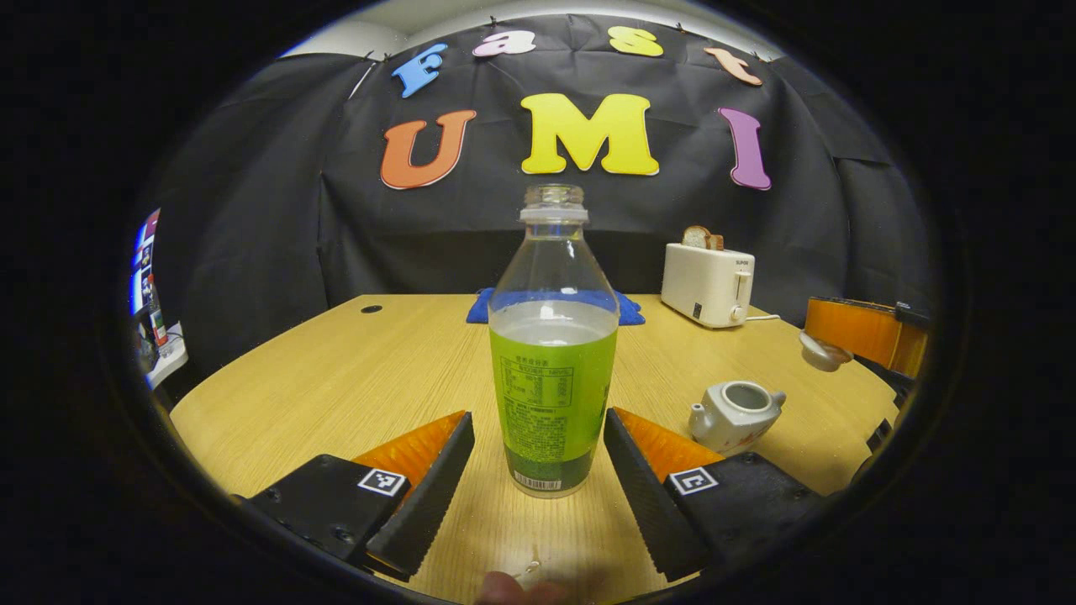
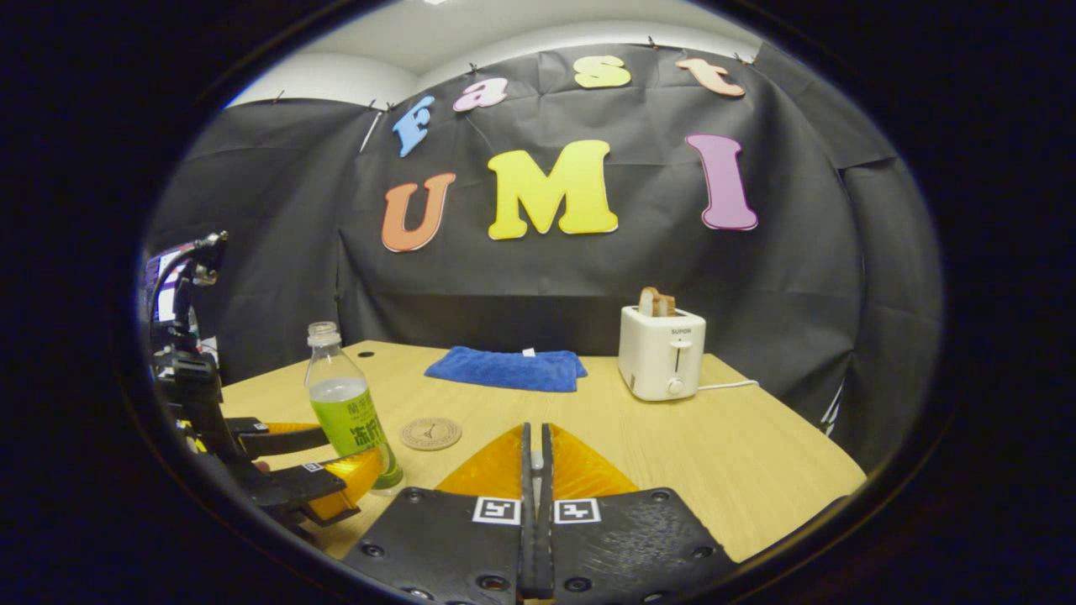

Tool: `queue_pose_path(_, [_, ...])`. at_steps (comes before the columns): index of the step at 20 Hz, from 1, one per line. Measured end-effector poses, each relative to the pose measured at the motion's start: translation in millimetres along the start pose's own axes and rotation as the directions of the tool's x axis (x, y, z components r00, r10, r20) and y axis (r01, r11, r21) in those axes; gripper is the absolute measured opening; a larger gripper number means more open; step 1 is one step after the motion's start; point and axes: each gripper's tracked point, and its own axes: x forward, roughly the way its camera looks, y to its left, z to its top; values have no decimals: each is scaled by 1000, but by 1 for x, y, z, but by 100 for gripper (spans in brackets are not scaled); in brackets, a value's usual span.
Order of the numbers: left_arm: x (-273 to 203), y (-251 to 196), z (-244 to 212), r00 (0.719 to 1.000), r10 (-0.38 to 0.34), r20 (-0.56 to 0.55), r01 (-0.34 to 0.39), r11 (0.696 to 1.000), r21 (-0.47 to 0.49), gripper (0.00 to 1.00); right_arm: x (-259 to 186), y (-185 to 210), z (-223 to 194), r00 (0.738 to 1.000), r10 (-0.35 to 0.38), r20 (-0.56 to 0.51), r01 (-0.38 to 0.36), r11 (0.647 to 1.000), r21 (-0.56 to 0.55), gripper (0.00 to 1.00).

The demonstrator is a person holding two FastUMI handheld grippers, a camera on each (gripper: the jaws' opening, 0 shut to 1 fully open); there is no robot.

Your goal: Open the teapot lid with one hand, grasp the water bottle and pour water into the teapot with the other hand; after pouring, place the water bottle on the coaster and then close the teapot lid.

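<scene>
**Left tongs straddled the bottle while the right tongs held the lid aloft**

In your left gripper view, your left tongs [image 1: 538,470] stood wide open, one finger on either side of the water bottle [image 1: 552,353], with a gap showing between each finger and the bottle's wall. The bottle stood upright on the tabletop [image 1: 336,378], uncapped, partly filled, with a green label around its lower half. Behind it lay a folded blue towel [image 1: 479,307], mostly hidden by the bottle. To the right of the bottle sat the small white teapot [image 1: 735,416], its mouth open and uncovered. Farther back stood a white toaster [image 1: 708,284] with bread in its slot. At the right edge, your right tongs [image 1: 832,344] hovered above the tabletop with the white teapot lid [image 1: 822,351] at their tips.

In your right gripper view, the left tongs [image 2: 324,466] showed at the left, their fingers reaching around the base of the same bottle [image 2: 349,412]. Just to the right of the bottle lay the round wooden coaster [image 2: 430,434], bare and apart from the bottle. The blue towel [image 2: 504,370] lay beyond it, and the toaster [image 2: 662,351] stood to the right. At the bottom, your right tongs [image 2: 535,458] were nearly closed, with a thin sliver of something pale pinched between the fingers; what it was I could not tell from that view.
</scene>
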Motion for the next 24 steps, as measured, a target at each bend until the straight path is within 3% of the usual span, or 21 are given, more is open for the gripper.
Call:
queue_pose_path(4, [4,-2,-3,1000,-6,-20,7,1000,14,97,-3,-8,-1,1000,-5,0,5,1000,3,0])
queue_pose_path(9, [8,0,-2,999,8,-41,-5,997,76,78,-7,-15,-4,1000,0,-2,0,1000,2,0])
queue_pose_path(12, [4,10,3,996,60,-62,-48,982,183,77,-10,-25,-3,1000,-1,2,1,1000,14,0])
queue_pose_path(15, [1,18,17,993,109,-54,-87,946,313,76,-16,-36,-3,1000,-4,8,4,1000,21,0])
queue_pose_path(17, [-3,23,23,988,149,-45,-115,894,433,76,-19,-44,-5,1000,-10,9,9,1000,29,0])
queue_pose_path(19, [-7,31,32,982,189,-29,-140,816,561,75,-21,-55,-8,1000,-16,6,16,999,41,0])
queue_pose_path(21, [-10,33,45,977,213,3,-159,722,673,75,-25,-66,-11,1000,-22,4,22,999,50,0])
queue_pose_path(24, [-10,39,60,969,245,33,-169,558,812,74,-28,-79,-18,1000,-28,-4,28,998,53,0])
